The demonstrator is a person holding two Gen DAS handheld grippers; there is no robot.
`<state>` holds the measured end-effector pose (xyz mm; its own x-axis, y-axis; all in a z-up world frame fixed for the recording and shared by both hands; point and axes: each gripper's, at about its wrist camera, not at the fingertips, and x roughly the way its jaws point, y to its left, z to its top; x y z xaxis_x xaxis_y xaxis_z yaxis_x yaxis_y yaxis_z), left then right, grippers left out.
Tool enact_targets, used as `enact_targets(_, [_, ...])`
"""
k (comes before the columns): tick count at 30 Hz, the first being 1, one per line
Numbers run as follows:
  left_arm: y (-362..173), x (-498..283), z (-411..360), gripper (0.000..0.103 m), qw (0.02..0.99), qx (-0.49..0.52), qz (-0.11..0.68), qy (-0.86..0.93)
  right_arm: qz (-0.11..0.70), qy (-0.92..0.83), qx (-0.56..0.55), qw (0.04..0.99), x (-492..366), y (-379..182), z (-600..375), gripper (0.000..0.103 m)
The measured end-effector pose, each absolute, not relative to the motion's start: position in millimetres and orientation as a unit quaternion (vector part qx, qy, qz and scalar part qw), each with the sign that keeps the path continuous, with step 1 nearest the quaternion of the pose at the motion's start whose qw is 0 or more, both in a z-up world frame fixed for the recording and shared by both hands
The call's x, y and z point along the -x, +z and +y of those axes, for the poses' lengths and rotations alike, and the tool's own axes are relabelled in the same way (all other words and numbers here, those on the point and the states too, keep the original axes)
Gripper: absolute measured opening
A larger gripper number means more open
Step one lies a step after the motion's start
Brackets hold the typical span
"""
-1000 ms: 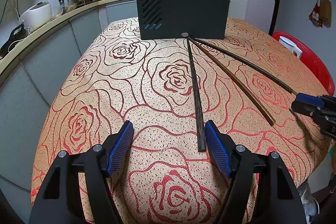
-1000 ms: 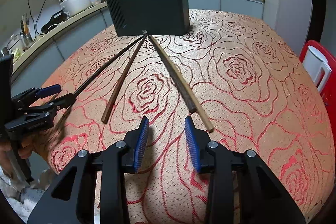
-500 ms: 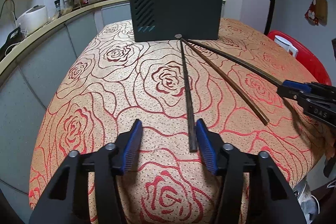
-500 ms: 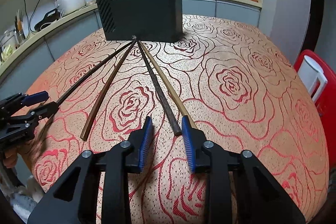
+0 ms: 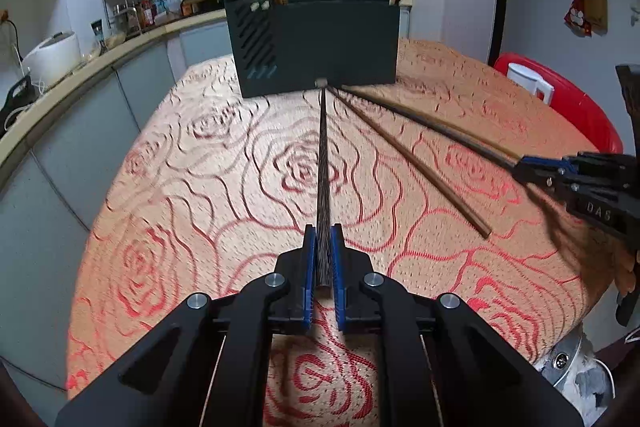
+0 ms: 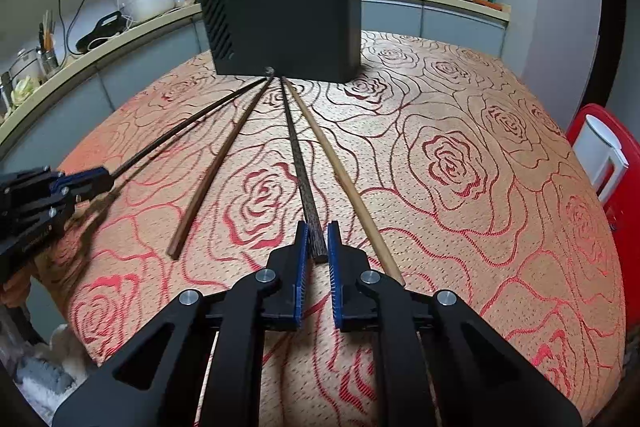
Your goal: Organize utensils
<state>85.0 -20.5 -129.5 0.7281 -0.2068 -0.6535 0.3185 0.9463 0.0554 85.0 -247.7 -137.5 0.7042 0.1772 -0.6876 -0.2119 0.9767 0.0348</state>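
Several chopsticks fan out on the rose-patterned tablecloth from a dark utensil holder (image 5: 316, 47) at the far end, also in the right wrist view (image 6: 284, 31). My left gripper (image 5: 323, 261) is shut on the near end of a black speckled chopstick (image 5: 322, 163). My right gripper (image 6: 318, 251) is shut around the near end of a dark speckled chopstick (image 6: 298, 155). A pale bamboo chopstick (image 6: 340, 179) lies just right of it, a brown one (image 6: 212, 171) to the left. The holder holds several upright chopsticks.
The other gripper (image 5: 576, 179) shows at the right edge, over a thin black chopstick (image 5: 432, 125); it also shows at the left in the right wrist view (image 6: 44, 195). A red chair with a white jug (image 5: 528, 83) stands right of the table. A counter (image 5: 80, 67) runs along the left.
Both grippers have closed from open: the left onto the black speckled chopstick, the right onto the dark speckled one. Both moved slightly forward over the chopstick ends.
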Motion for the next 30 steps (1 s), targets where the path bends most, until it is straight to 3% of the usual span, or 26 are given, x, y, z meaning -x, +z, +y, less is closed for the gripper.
enact_targets(30, [27.6,-71.8,1.9,0.007,0.969,-0.079,0.184,-0.147,0.195,0.152,-0.012,0.969,-49.0,17.2,-260.5,0.008])
